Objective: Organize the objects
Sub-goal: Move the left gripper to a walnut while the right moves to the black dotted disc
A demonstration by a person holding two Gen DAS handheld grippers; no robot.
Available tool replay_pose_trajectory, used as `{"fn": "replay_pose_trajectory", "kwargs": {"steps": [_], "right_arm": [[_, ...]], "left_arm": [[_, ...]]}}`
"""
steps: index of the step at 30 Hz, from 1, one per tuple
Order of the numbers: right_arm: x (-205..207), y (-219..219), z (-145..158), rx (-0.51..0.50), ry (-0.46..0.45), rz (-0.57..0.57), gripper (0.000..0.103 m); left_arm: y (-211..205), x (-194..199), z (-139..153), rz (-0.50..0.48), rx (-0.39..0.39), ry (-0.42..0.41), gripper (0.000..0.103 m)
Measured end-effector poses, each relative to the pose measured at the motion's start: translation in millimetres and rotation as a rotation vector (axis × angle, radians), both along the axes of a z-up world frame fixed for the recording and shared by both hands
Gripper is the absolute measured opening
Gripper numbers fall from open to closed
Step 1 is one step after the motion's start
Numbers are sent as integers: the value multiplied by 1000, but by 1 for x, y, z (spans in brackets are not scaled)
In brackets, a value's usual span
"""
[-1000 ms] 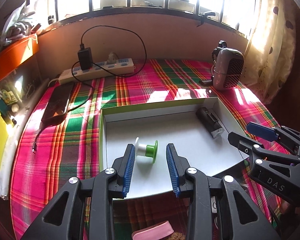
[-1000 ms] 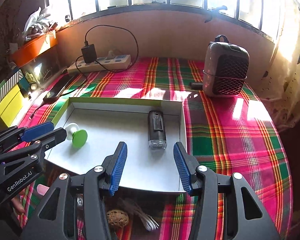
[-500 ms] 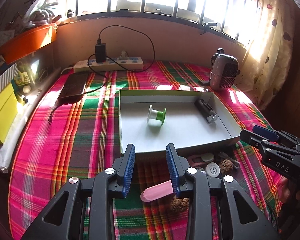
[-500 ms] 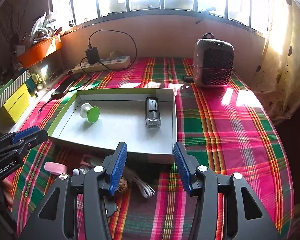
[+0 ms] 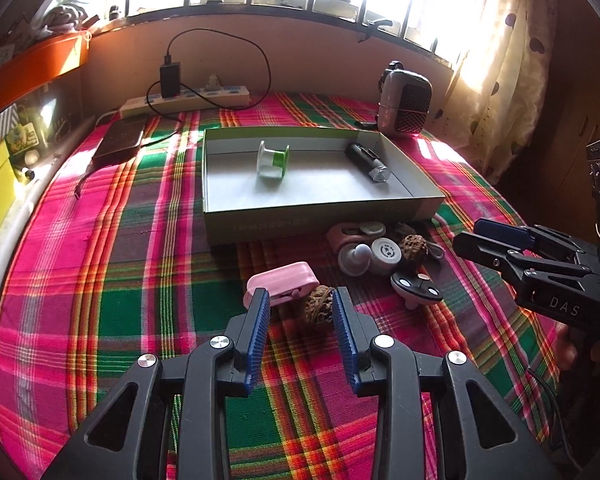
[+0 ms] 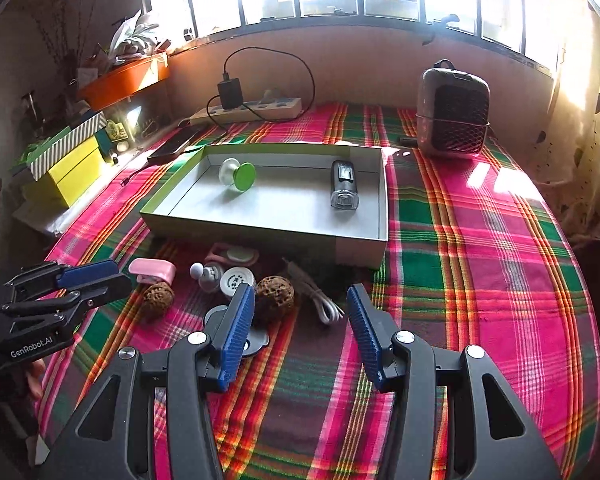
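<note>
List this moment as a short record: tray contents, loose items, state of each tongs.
tray: holds green-and-white spool and black flashlight
loose items in front of the tray: pink case, two walnuts, white cable, small round pieces
left tongs: open, empty, low over the near walnut
right tongs: open, empty
surface: plaid cloth

A plaid cloth (image 5: 100,272) of pink, green and orange covers the table. The box (image 5: 320,216) has a pale green wall and grey floor; inside lie a white-and-green spool (image 5: 272,159) and a black torch (image 5: 366,160). Nearer: a pink case (image 5: 284,280) and brown walnuts (image 6: 274,299). Both grippers' finger pads (image 5: 258,328) are blue.
</note>
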State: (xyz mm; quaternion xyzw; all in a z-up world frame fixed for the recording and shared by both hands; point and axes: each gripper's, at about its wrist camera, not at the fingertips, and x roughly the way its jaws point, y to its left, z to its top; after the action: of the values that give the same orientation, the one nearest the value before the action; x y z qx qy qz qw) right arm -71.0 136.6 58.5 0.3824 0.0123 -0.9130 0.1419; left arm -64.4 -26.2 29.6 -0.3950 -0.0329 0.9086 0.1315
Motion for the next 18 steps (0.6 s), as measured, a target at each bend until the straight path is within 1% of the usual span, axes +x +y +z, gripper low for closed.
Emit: {"fn": "replay_pose_trajectory", "kwargs": {"steps": [10, 18], "right_arm": [[11, -19, -17, 8, -35, 93, 50], [11, -29, -28, 29, -68, 141, 50]], "left_arm": [[15, -2, -14, -40, -25, -43, 31], [21, -11, -22, -44, -55, -63, 31]]}}
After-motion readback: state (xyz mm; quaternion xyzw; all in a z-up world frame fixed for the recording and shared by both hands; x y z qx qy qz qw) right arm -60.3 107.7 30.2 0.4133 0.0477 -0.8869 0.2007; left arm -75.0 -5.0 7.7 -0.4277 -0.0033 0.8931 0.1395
